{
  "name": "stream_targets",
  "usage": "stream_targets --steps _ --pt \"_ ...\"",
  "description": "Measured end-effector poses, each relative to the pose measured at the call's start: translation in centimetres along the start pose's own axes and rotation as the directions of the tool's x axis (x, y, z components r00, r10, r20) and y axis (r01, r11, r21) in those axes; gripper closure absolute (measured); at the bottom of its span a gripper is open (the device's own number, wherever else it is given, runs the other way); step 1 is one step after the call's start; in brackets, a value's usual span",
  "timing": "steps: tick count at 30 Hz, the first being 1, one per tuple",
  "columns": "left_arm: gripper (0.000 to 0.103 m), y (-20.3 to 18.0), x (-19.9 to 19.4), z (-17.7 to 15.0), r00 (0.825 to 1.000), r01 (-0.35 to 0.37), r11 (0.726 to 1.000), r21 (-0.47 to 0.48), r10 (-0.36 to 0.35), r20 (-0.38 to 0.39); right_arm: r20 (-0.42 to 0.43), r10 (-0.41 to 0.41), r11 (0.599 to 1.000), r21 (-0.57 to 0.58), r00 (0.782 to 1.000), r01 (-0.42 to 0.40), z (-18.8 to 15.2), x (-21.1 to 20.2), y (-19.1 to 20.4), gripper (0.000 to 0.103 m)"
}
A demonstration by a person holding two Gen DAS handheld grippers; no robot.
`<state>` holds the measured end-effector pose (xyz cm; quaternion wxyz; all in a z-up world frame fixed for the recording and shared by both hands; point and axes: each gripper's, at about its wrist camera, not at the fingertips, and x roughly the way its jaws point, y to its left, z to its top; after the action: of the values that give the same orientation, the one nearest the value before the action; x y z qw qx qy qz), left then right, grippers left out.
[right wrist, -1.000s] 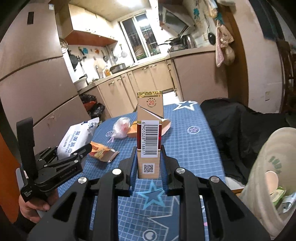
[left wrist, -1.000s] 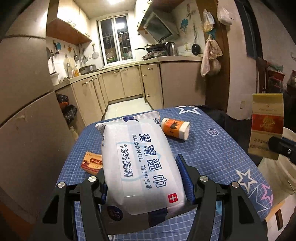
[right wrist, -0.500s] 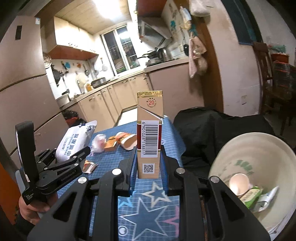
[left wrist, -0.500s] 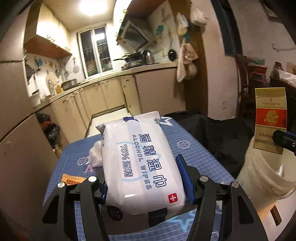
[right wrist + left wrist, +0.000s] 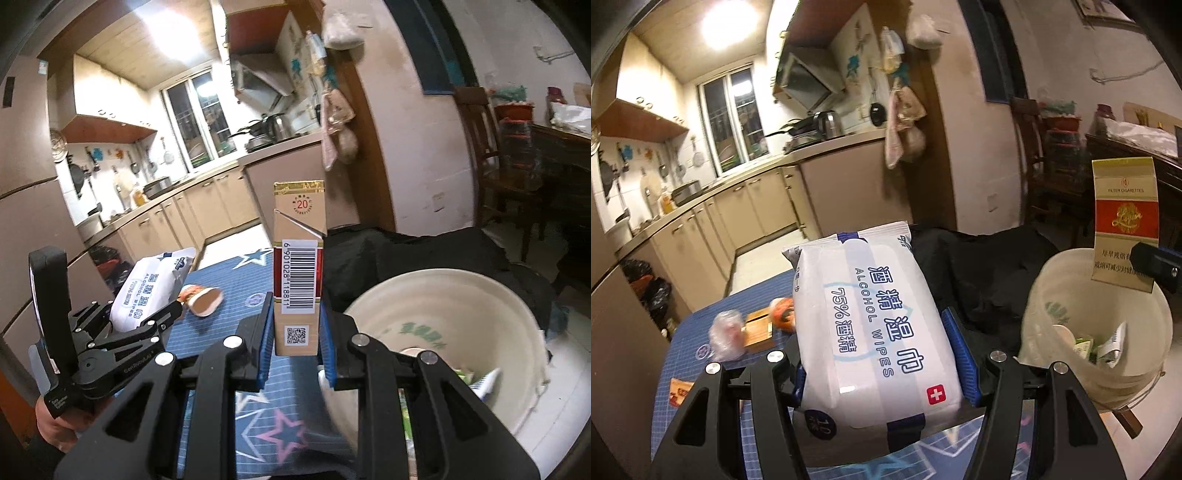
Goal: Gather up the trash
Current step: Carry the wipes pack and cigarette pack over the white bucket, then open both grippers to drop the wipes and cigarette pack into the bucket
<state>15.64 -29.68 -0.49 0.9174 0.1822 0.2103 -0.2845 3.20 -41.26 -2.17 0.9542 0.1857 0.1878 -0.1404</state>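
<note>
My left gripper (image 5: 882, 354) is shut on a white pack of alcohol wipes (image 5: 871, 317), held above the blue starred tablecloth (image 5: 701, 369). My right gripper (image 5: 295, 343) is shut on an upright red and gold cigarette pack (image 5: 298, 273); that cigarette pack (image 5: 1124, 225) also shows at the right edge of the left wrist view, above the rim of the white bucket (image 5: 1145, 317). The bucket (image 5: 443, 306) holds a paper cup and several wrappers. In the right wrist view the wipes pack (image 5: 151, 288) and left gripper (image 5: 162, 314) sit at the left.
On the cloth lie a tipped orange paper cup (image 5: 203, 297), a crumpled plastic wrapper (image 5: 726, 334), a small brown box (image 5: 759, 328) and a flat orange packet (image 5: 677, 391). A black garment (image 5: 990, 273) lies beyond the table edge. Kitchen cabinets (image 5: 738, 218) stand behind.
Both grippers swung to the right with their loads. The bucket has come into view and now lies close under the cigarette pack. The litter on the cloth slid to the left of both views.
</note>
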Motion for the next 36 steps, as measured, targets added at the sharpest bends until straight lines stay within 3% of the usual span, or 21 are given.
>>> stream_targets --steps 8,18,30,36 --pt "0.040 -5.1 1.0 1.6 0.996 0.092 0.994 0.058 -0.092 0.010 0.026 -0.130 0.991 0.025 0.991 0.129 0.0 -1.9 -3.9 0.082" --pt "0.040 -11.5 2.3 2.6 0.978 0.209 0.970 0.127 -0.210 -0.005 0.032 -0.244 0.969 0.052 0.969 0.242 -0.6 -3.3 -7.6 0.082" --pt "0.040 -18.5 4.7 3.0 0.918 0.394 0.894 0.216 -0.396 -0.034 -0.005 -0.356 0.934 0.025 0.934 0.356 -1.7 -3.4 -10.4 0.082" --pt "0.040 -19.2 5.8 2.5 0.907 0.419 0.884 0.207 -0.415 -0.063 -0.033 -0.367 0.930 0.024 0.930 0.367 -2.1 -3.0 -11.5 0.082"
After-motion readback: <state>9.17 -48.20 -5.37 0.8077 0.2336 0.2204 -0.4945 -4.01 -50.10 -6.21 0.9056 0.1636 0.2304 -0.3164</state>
